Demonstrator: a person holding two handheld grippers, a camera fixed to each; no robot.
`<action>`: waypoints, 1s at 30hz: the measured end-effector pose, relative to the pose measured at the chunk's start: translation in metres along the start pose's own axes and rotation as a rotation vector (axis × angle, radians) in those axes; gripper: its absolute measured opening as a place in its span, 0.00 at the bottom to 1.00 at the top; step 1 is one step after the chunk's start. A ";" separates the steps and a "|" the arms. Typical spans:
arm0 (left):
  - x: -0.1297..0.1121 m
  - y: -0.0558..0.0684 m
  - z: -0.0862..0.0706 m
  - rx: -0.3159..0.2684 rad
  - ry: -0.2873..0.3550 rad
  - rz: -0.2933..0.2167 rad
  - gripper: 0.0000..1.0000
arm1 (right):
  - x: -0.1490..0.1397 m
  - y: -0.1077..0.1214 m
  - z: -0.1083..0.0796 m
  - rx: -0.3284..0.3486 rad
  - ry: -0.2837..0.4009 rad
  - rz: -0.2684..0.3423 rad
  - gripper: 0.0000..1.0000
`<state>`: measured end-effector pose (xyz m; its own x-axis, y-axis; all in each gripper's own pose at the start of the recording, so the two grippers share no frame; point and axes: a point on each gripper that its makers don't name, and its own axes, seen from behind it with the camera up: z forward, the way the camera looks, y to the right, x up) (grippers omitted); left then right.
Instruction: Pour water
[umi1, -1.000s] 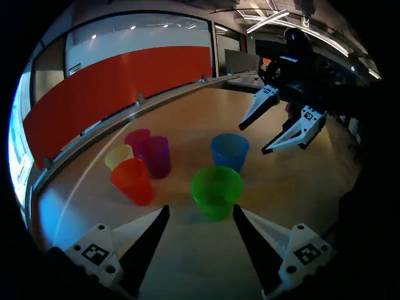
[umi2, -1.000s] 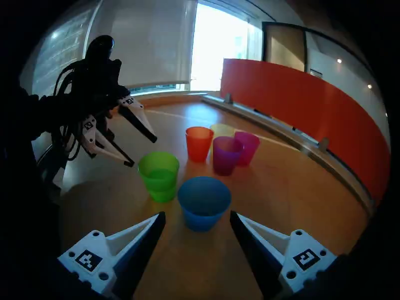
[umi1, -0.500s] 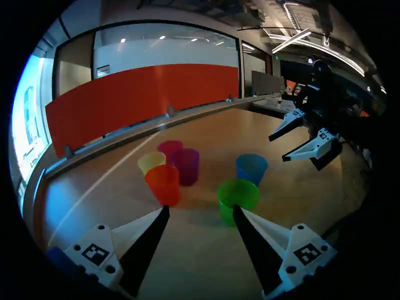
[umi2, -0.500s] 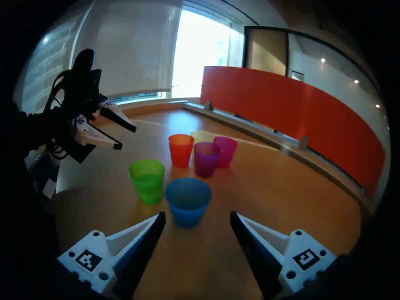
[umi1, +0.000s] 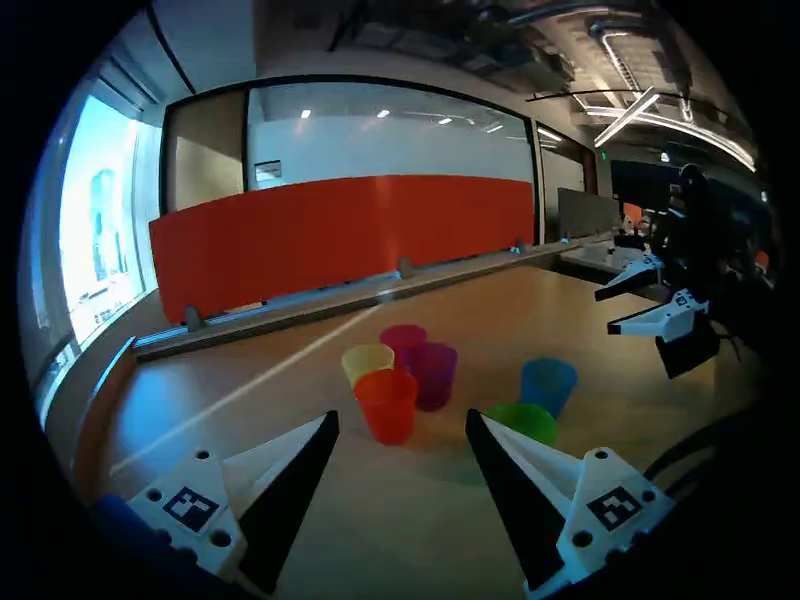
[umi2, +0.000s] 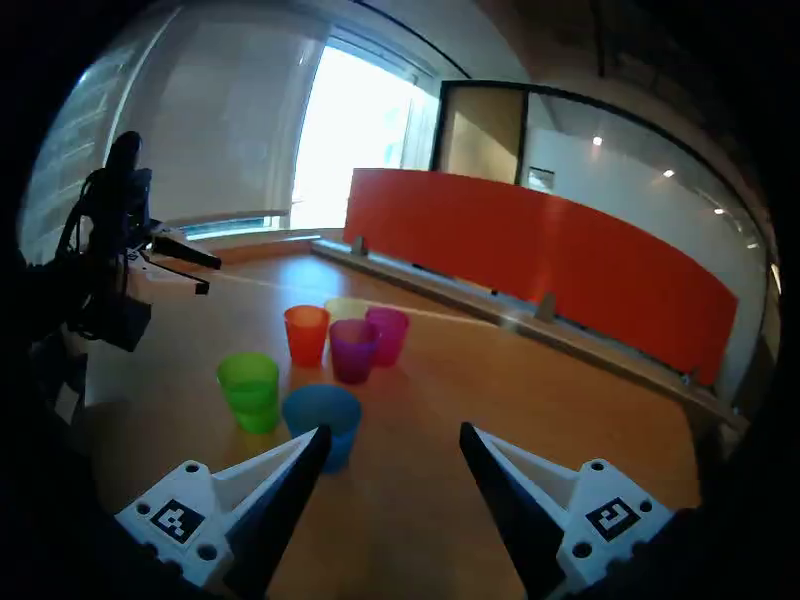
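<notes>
Several coloured plastic cups stand upright, close together on a wooden table. In the left gripper view the orange cup (umi1: 386, 404) is nearest, with yellow (umi1: 367, 358), pink (umi1: 403, 338) and purple (umi1: 435, 372) behind it; green (umi1: 520, 420) and blue (umi1: 548, 383) stand to the right. My left gripper (umi1: 401, 414) is open and holds nothing, well back from the cups. In the right gripper view the blue cup (umi2: 322, 415) and green cup (umi2: 249, 389) are nearest. My right gripper (umi2: 394, 429) is open, holding nothing. I cannot tell what the cups contain.
The wooden table (umi1: 300, 380) runs to a metal rail and an orange partition (umi1: 340, 225) behind the cups. My right gripper (umi1: 605, 313) hangs open at the far right of the left gripper view. My left gripper (umi2: 212, 278) hangs open at the far left of the right gripper view. A bright window (umi2: 350, 150) lies beyond.
Both grippers have drawn back from the cups, which now look smaller and farther off. Each gripper has stayed open and nothing was taken hold of.
</notes>
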<state>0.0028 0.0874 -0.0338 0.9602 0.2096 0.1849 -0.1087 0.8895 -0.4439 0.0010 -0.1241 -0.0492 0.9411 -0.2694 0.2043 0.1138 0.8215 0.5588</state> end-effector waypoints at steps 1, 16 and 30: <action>0.002 -0.002 -0.001 0.010 0.009 -0.005 0.94 | 0.002 0.002 -0.002 -0.011 0.009 0.001 1.00; 0.027 -0.022 -0.023 0.147 0.152 -0.084 0.94 | 0.033 0.045 -0.027 -0.233 0.153 0.056 1.00; 0.038 -0.033 -0.033 0.226 0.234 -0.138 0.94 | 0.060 0.103 -0.052 -0.489 0.309 0.164 1.00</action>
<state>0.0516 0.0529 -0.0409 0.9999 0.0054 0.0122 -0.0026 0.9758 -0.2185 0.0856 -0.0298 -0.0212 0.9994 -0.0214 -0.0281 0.0238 0.9956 0.0904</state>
